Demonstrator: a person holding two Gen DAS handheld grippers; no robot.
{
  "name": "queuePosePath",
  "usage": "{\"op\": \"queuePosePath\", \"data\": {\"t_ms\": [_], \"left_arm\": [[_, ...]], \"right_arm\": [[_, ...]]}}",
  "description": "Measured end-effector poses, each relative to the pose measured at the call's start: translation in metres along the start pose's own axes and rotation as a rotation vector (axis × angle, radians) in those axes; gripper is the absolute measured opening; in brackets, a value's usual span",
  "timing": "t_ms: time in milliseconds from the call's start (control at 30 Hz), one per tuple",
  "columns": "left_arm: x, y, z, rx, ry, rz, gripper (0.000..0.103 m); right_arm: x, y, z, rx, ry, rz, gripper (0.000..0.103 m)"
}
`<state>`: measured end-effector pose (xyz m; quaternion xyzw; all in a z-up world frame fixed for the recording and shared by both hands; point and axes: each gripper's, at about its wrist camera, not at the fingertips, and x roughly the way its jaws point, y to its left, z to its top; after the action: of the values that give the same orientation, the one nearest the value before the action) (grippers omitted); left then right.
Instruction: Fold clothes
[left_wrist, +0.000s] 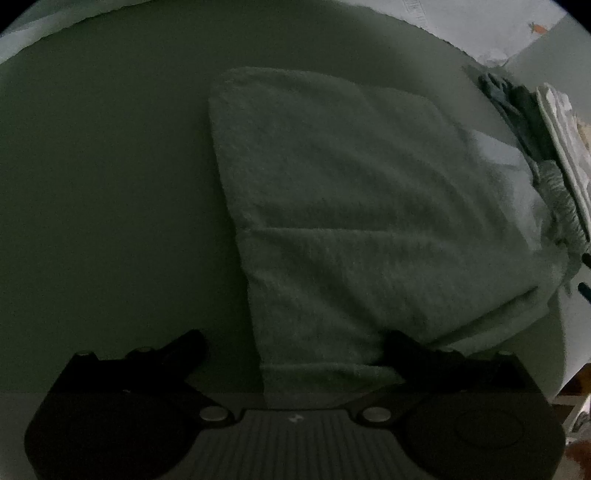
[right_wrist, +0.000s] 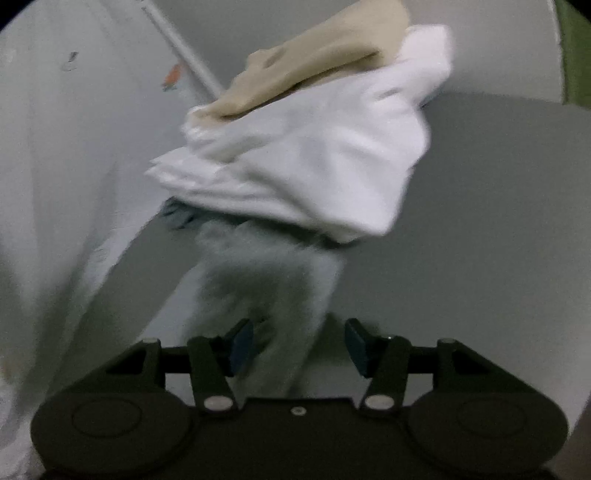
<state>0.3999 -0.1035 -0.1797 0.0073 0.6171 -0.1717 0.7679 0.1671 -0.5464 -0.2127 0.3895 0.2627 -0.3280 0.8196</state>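
Note:
A folded grey-green towel (left_wrist: 343, 214) lies flat on the table (left_wrist: 103, 206) in the left wrist view. My left gripper (left_wrist: 295, 343) is open, its fingers on either side of the towel's near corner. In the right wrist view my right gripper (right_wrist: 299, 341) is open, with a fuzzy grey towel end (right_wrist: 266, 273) lying between its fingers. That towel runs under a pile of a white cloth (right_wrist: 317, 158) topped by a beige cloth (right_wrist: 314, 62). The right view is blurred.
A stack of clothes (left_wrist: 550, 147) sits at the table's right edge in the left wrist view. A white wall (right_wrist: 55, 166) stands close on the left of the right gripper. The grey tabletop (right_wrist: 480, 240) extends to the right.

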Motion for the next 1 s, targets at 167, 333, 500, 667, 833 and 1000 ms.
{"op": "queuePosePath", "data": {"t_ms": [167,333,500,667,833,1000], "left_arm": [[0.000,-0.004,0.001,0.016,0.007,0.028,0.103],[-0.001,-0.003,0.002,-0.002,-0.002,0.023,0.103],[-0.003,-0.001,0.000,-0.009,-0.007,0.028,0.103],[-0.003,0.000,-0.003,-0.019,-0.009,0.026,0.103],[0.002,-0.004,0.001,-0.019,-0.007,0.025,0.103],[0.003,-0.002,0.003,-0.031,-0.011,0.014,0.103]], "right_arm": [[0.022,0.013,0.006,-0.071,-0.003,-0.040,0.063],[0.039,0.014,0.007,-0.056,0.011,-0.019,0.050],[0.042,0.007,0.005,0.032,0.016,0.023,0.031],[0.039,-0.020,0.006,0.253,0.008,0.199,0.023],[0.045,-0.044,-0.003,0.582,0.002,0.455,0.021],[0.065,-0.042,-0.029,0.912,0.030,0.692,0.021]]}}
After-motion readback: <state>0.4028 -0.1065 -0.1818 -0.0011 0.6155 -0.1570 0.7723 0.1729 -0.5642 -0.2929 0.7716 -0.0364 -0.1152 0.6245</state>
